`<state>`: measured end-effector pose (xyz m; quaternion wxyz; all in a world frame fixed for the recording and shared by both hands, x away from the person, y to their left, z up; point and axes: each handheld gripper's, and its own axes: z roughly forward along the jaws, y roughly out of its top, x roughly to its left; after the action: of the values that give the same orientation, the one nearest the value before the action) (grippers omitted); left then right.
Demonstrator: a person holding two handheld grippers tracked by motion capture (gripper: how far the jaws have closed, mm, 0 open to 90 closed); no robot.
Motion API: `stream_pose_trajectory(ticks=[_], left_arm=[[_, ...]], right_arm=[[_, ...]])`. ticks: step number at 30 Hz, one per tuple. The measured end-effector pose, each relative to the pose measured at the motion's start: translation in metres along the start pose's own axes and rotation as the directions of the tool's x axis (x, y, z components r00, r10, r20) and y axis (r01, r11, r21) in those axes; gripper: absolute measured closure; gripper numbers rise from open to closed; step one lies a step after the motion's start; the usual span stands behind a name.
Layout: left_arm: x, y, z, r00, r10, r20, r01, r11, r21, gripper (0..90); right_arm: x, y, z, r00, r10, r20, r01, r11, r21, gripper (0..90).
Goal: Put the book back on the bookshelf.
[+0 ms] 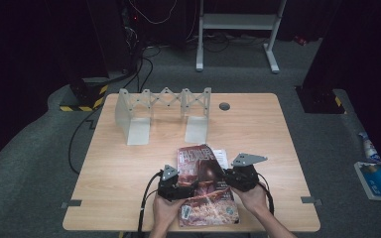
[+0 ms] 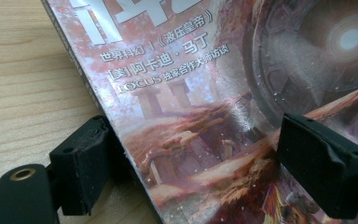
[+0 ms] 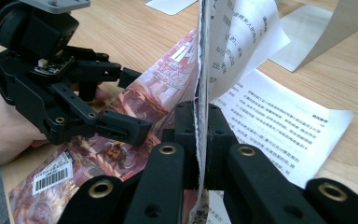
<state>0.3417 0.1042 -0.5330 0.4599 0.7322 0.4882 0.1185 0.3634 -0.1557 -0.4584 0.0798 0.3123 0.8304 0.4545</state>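
A magazine [image 1: 203,163] with a reddish glossy cover lies near the table's front edge. My left gripper [image 1: 191,187] rests on its left half, open. In the left gripper view one pad [image 2: 81,163] sits by the magazine's [image 2: 205,93] left edge and the other pad [image 2: 321,163] lies over the cover. My right gripper [image 1: 226,181] is at the magazine's right side. In the right gripper view its jaws [image 3: 200,135] are shut on the edge of a few pages [image 3: 233,42], which stand upright and curl over. A printed page [image 3: 279,121] lies flat beneath. The left gripper [image 3: 130,102] is on the cover [image 3: 158,93].
A white folding rack [image 1: 163,111] with two upright panels stands at the back of the wooden table [image 1: 278,148]. A grey round cap [image 1: 224,106] sits to its right. Beyond the table is a white stand [image 1: 238,22] on the floor; packets [image 1: 374,178] lie on the floor at right.
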Motion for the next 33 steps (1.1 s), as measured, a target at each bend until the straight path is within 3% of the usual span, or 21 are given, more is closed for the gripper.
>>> stream_pose_trajectory(ticks=[11,21,29,33], left_arm=[[0.002,0.0,-0.003,0.9999,-0.011,-0.004,0.011,0.9999,0.009,23.6],[0.005,-0.002,-0.006,0.9987,-0.049,-0.013,0.049,0.9988,-0.001,42.9],[0.003,-0.003,-0.007,0.9988,-0.03,-0.039,0.03,0.9995,-0.001,53.5],[0.002,-0.003,-0.007,0.9992,-0.021,-0.035,0.021,0.9998,0.002,56.1]], right_arm=[[-0.003,-0.002,0.005,0.9998,-0.016,0.012,0.016,1.0,0.012,86.7],[-0.019,-0.012,0.014,0.9976,0.066,0.022,-0.068,0.995,0.069,86.3],[-0.026,-0.022,0.024,0.9948,0.083,0.059,-0.09,0.989,0.116,84.2],[-0.029,-0.026,0.026,0.9917,0.09,0.091,-0.103,0.984,0.142,76.5]])
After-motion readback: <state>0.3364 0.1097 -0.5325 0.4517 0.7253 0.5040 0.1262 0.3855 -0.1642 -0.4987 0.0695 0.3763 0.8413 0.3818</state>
